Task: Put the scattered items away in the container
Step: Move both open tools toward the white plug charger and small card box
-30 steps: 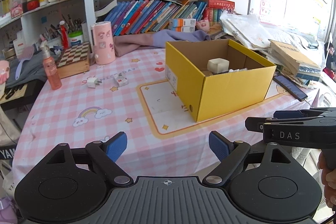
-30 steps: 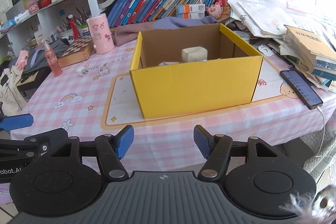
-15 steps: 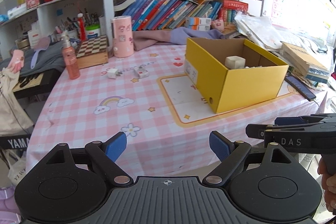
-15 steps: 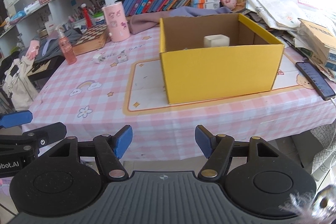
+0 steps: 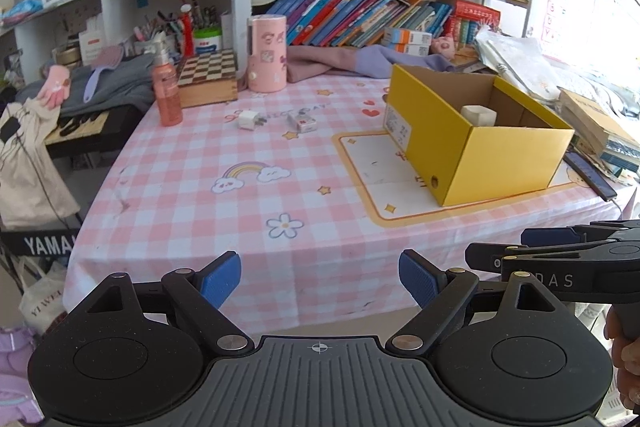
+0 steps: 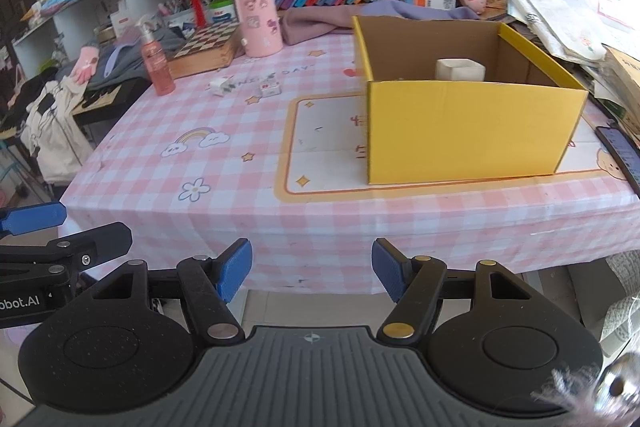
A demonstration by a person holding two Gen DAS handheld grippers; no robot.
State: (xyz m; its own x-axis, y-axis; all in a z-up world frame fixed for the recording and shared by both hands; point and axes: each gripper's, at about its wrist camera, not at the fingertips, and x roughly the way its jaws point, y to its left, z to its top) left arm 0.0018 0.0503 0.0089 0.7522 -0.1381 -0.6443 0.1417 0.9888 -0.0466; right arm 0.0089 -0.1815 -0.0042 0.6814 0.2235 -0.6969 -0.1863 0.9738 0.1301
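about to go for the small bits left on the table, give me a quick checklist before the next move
1. Left hand-held gripper open and empty: ok.
2. Right hand-held gripper open and empty: ok.
3. Open-topped yellow cardboard box has room; only a white square tub shows inside: ok.
4. Small white charger plug and small white and red packet lie apart on the pink checked tablecloth, unobstructed: ok.
5. Either hand-held gripper near those items: not ok, both are off the table's near edge.
6. Anything else inside the box, behind its near wall: cannot tell.
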